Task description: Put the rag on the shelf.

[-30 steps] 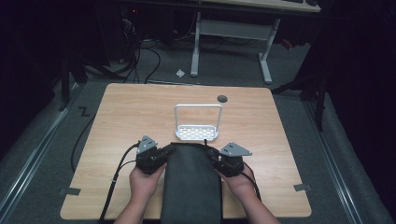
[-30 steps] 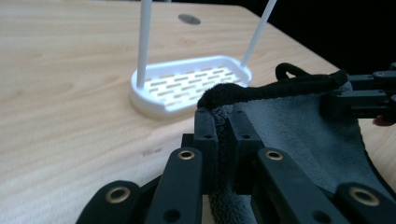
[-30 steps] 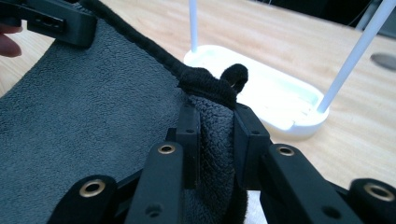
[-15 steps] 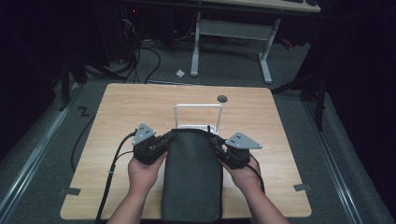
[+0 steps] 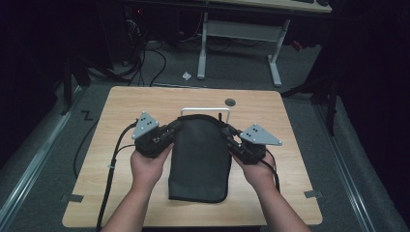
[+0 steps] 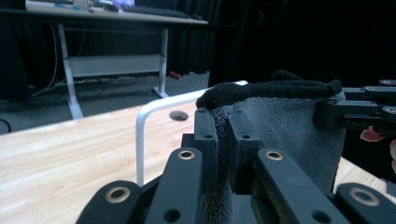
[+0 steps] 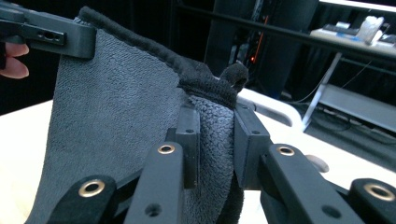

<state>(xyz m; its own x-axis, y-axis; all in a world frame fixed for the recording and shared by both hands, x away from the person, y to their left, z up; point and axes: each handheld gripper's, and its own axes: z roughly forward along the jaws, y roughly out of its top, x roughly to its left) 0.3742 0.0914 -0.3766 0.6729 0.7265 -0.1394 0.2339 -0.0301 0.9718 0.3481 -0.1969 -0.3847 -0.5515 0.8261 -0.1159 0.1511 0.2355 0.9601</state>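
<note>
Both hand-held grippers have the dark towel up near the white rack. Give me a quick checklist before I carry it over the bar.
1. Left hand-held gripper shut on the towel corner: ok.
2. Right hand-held gripper shut on the other corner: ok.
3. Top hem taut between the grips: ok, it runs straight across in the left gripper view.
4. Hem above the white rack bar: cannot tell; the views do not settle the height.
5. Towel's lower end off the table: not ok, it looks to rest on the wood.
</note>
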